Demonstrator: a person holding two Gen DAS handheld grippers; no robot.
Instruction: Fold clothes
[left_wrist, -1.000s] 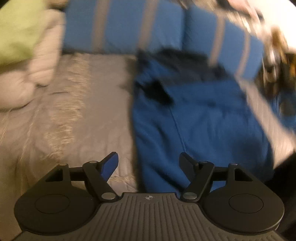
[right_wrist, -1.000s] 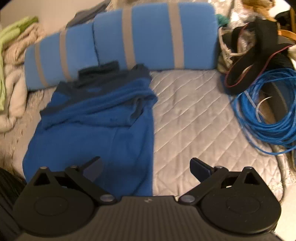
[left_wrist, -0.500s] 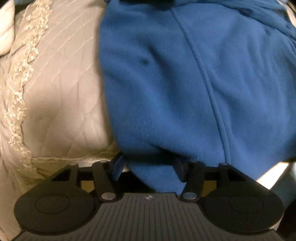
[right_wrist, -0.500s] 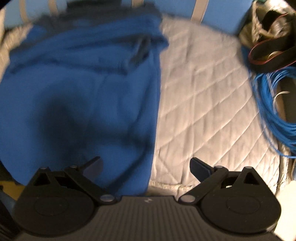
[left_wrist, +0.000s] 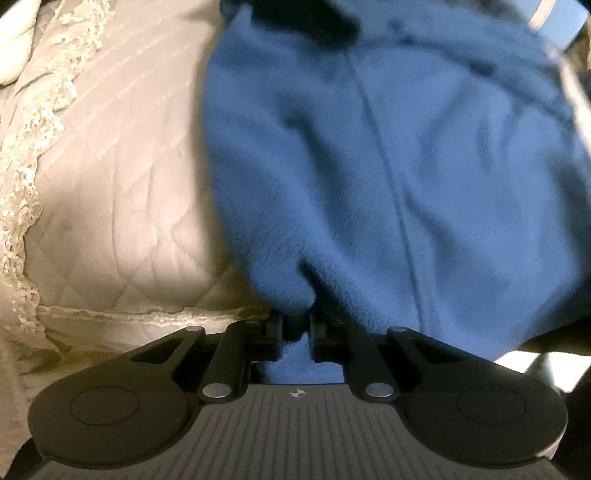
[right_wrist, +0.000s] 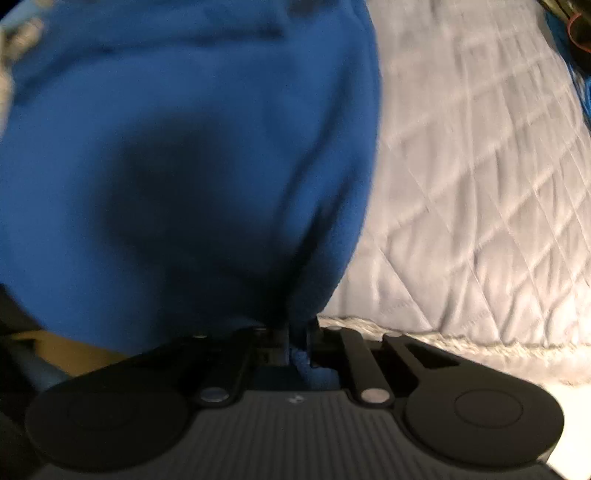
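A blue fleece garment lies flat on a pale quilted bedspread, with a seam running down its middle. My left gripper points steeply down at the garment's near left edge. Its jaws are closing, and the pads pinch a fold of the fleece. In the right wrist view the same garment fills the left half, partly in shadow. My right gripper is at the near right corner, its jaws closing with a tuck of fleece pressed between the pads.
The bedspread stretches bare to the right of the garment. Lace trim runs along its left side and near edge. A blue pillow corner shows at the far right. Cables lie at the top right edge.
Both grippers have dropped down onto the garment's near edge, tilting from a forward look to nearly straight down. Both went from open to closed on the fleece.
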